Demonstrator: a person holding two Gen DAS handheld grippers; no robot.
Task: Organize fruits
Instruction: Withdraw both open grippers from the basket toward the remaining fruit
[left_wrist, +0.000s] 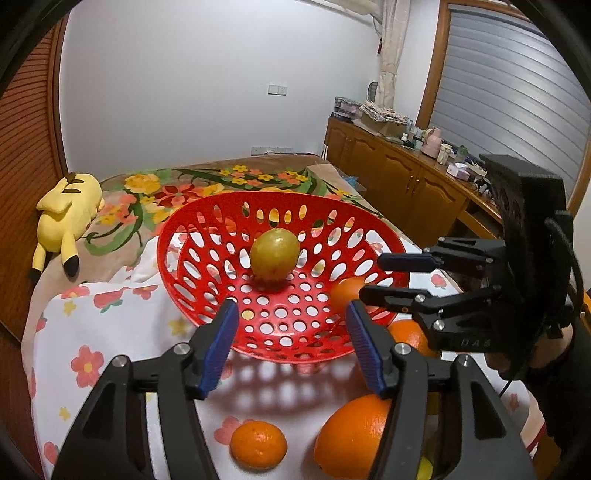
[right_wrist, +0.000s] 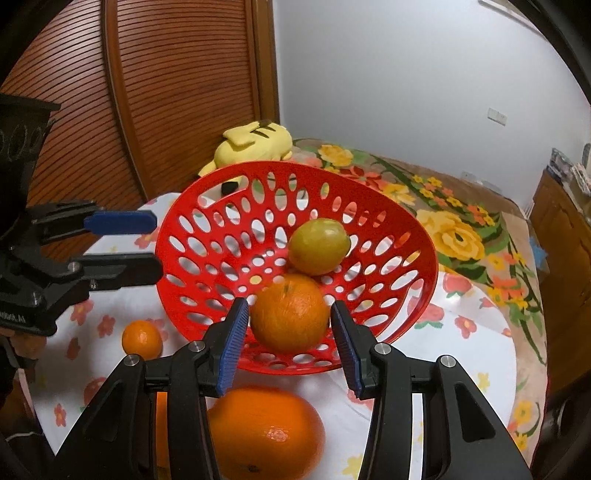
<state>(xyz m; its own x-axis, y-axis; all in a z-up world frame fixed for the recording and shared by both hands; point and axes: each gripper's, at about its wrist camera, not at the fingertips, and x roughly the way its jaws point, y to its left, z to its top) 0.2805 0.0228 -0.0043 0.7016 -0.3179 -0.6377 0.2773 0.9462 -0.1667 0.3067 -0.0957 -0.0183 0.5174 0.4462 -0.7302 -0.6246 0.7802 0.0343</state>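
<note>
Floral cloth (left_wrist: 110, 332) covering the bed, white wall behind, red basket (right_wrist: 192, 295) holding a green fruit (right_wrist: 318, 246), right gripper (right_wrist: 289, 339) clamping an orange (right_wrist: 290, 312) over the basket, left gripper (left_wrist: 291, 343) standing open and empty, more oranges lying on the cloth.

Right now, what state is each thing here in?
Red basket: tipped toward the grippers.
Yellow-green fruit: lying inside the basket.
Medium orange: in the basket, at the right gripper's fingertips; grip unclear.
Large orange: loose on the cloth, outside.
Small mandarin: loose on the cloth, outside.
Left gripper: open, empty.
</note>
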